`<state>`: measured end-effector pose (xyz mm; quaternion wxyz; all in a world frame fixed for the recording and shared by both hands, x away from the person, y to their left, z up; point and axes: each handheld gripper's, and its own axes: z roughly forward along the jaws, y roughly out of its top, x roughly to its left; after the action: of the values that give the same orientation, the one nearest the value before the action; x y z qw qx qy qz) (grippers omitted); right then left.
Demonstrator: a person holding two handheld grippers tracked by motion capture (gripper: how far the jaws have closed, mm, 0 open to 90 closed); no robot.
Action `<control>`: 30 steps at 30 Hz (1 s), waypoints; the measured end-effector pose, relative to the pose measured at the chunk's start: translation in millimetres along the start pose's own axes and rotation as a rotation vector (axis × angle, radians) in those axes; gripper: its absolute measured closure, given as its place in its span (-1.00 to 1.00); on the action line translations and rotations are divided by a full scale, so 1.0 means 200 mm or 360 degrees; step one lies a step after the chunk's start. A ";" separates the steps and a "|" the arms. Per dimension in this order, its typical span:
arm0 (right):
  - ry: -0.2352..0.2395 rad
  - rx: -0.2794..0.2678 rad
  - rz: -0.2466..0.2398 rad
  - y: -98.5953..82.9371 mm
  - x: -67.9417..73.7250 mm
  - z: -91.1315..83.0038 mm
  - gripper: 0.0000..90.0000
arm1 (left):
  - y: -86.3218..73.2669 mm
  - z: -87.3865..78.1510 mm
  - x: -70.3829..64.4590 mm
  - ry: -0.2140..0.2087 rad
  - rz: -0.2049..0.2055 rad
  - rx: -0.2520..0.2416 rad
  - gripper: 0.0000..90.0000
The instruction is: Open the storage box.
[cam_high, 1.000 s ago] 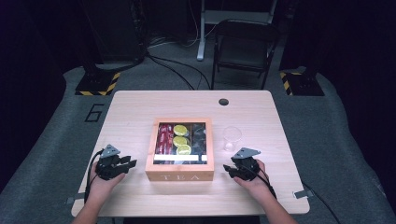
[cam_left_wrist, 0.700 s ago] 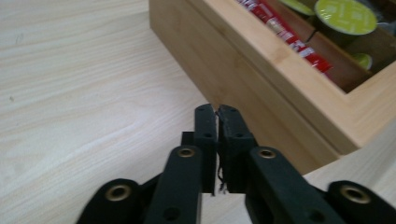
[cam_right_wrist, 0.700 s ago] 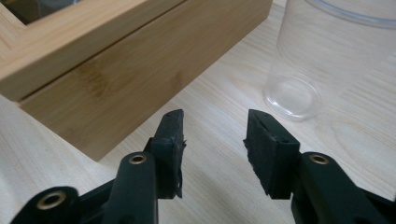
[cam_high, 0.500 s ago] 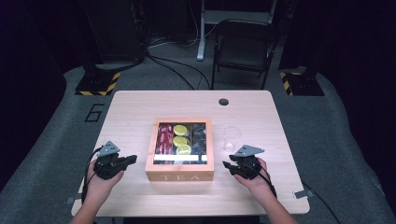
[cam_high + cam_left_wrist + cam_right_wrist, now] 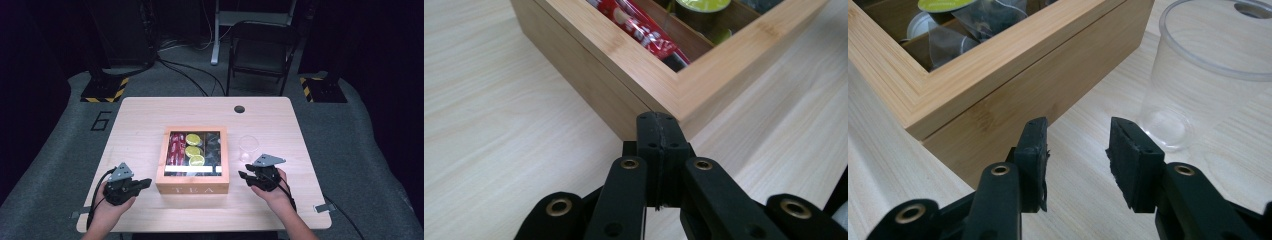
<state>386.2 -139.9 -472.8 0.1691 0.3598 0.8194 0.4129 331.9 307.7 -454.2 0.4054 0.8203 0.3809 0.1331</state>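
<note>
**Both grippers flank the tea box, nothing lifted yet**

Square bamboo tea box with a clear window lid [image 5: 193, 160] sits mid-table on the pale wooden table [image 5: 150, 120], "TEA" panel facing the person. Inside: red sachets [image 5: 639, 25], yellow-topped capsules [image 5: 193, 150], dark pouches to the right.

Left gripper [image 5: 142, 183] rests just beside the box's near left corner, jaws pressed together on nothing. Right gripper [image 5: 1075, 160] lies near the box's right side, jaws parted and empty, pointed at the gap between box and clear plastic cup [image 5: 1213, 75].

Judgement: the lid likely needs opening first. To do it well, brace the box with the closed left gripper against its wall, bring the right jaws onto the front lid edge and lift slowly. Keep the right wrist off the cup; it looks light and would tip easily.
</note>
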 end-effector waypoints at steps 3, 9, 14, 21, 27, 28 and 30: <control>0.0001 -0.0007 0.0016 0.00 0.00 -0.01 0.32 | -0.02 0.02 -0.01 -0.0018 -0.0012 0.0007 0.99; 0.0010 -0.0025 0.0028 0.01 -0.01 -0.02 0.32 | -0.03 0.02 -0.03 -0.0048 0.0010 0.0009 0.99; 0.0000 -0.0028 0.0041 0.01 0.00 -0.02 0.32 | -0.04 0.04 -0.04 -0.0040 0.0013 0.0032 0.98; 0.0012 -0.0018 0.0029 0.00 -0.01 -0.02 0.32 | -0.04 0.06 -0.04 -0.0021 0.0029 0.0044 0.97; 0.0012 -0.0016 0.0038 0.00 -0.01 -0.02 0.32 | -0.04 0.06 -0.04 -0.0012 0.0028 0.0043 0.98; 0.0012 -0.0018 0.0042 0.00 -0.01 -0.02 0.32 | -0.04 0.06 -0.05 -0.0004 0.0035 0.0043 0.98; 0.0020 -0.0023 0.0028 0.01 -0.01 -0.02 0.32 | -0.04 0.06 -0.05 0.0017 0.0040 0.0038 0.98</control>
<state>386.1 -143.6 -469.6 0.1628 0.3631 0.8144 0.4225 327.1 295.8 -467.3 0.3918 0.8291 0.3743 0.1378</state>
